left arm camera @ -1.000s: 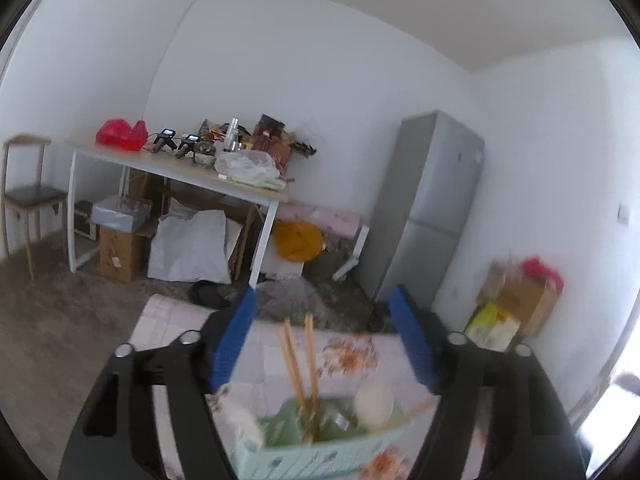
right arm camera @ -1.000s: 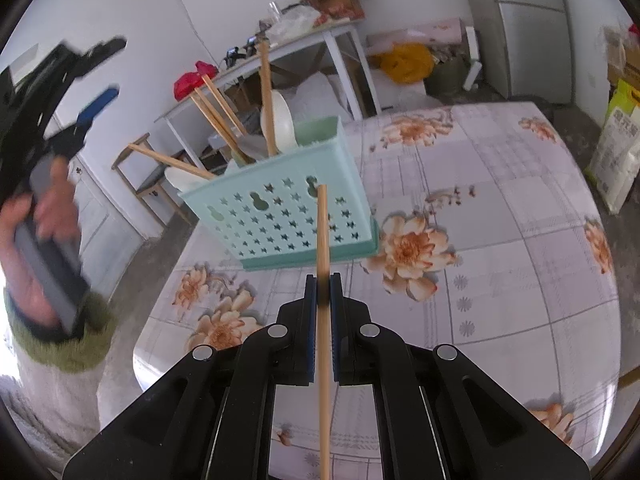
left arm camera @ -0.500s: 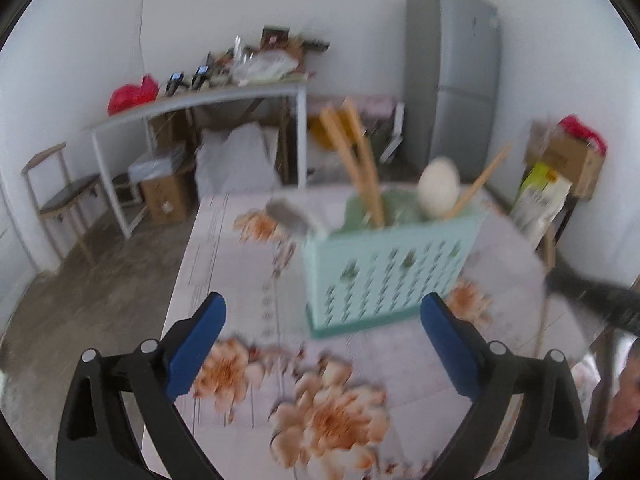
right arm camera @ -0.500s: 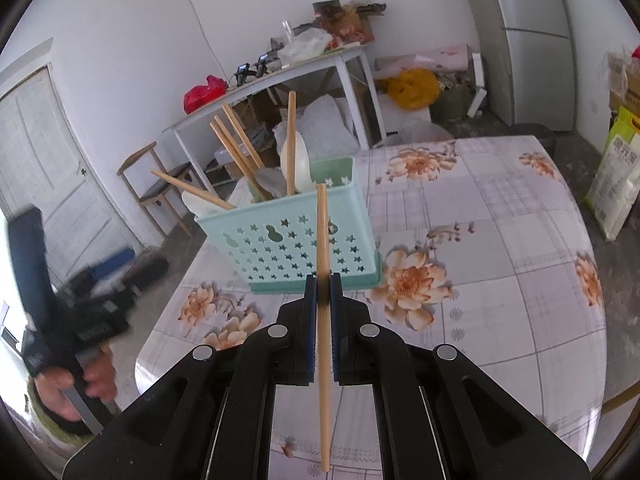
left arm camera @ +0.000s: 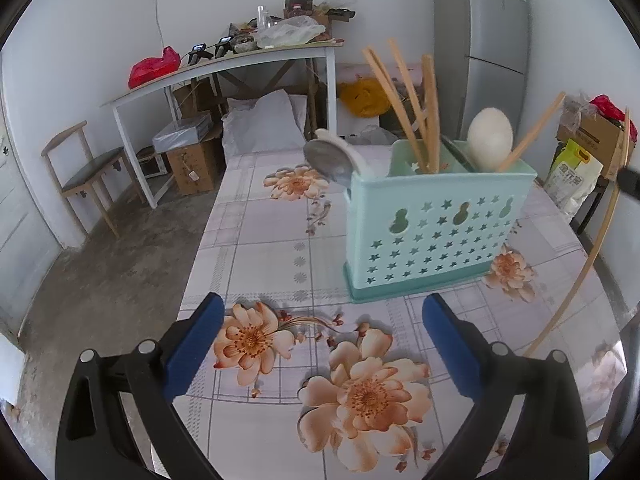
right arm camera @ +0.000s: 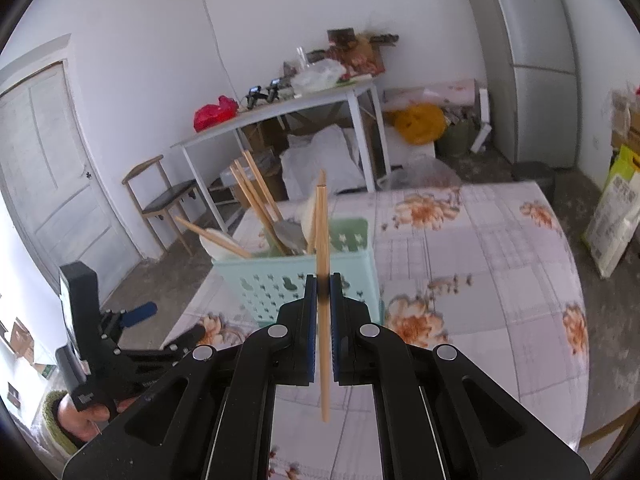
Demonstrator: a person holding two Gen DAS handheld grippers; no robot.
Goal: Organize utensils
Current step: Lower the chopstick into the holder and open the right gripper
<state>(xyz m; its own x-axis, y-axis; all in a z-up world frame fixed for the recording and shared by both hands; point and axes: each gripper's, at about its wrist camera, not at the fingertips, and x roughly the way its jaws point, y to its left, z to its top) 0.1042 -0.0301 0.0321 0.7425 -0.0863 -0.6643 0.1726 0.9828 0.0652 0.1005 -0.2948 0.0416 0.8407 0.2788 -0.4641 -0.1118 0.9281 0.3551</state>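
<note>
Nearest in the right wrist view, the right gripper (right arm camera: 322,292) is clamped on a single wooden chopstick (right arm camera: 322,248), held upright, with a long part above the jaws and a shorter tail hanging below. The chopstick looks light, stiff and smooth, so it could pivot or slide in a loose pinch; the grip near its middle seems sensible, leaving the lower end free to drop into a compartment. Just beyond the gripper stands a pale green utensil basket (right arm camera: 280,280) with star-shaped holes, upright on a table covered by a flowered cloth (right arm camera: 480,260). The basket already holds several chopsticks (right arm camera: 256,196) leaning at angles, a white spoon (left arm camera: 490,132) and a metal spoon (left arm camera: 326,156). To the left of the basket, the left gripper (left arm camera: 323,334) hovers low over the cloth with its blue pads spread wide apart and nothing between them. Well behind the basket stand a white work table (left arm camera: 224,68) piled with clutter, a wooden chair (left arm camera: 86,172) and a grey fridge (left arm camera: 484,40).
</note>
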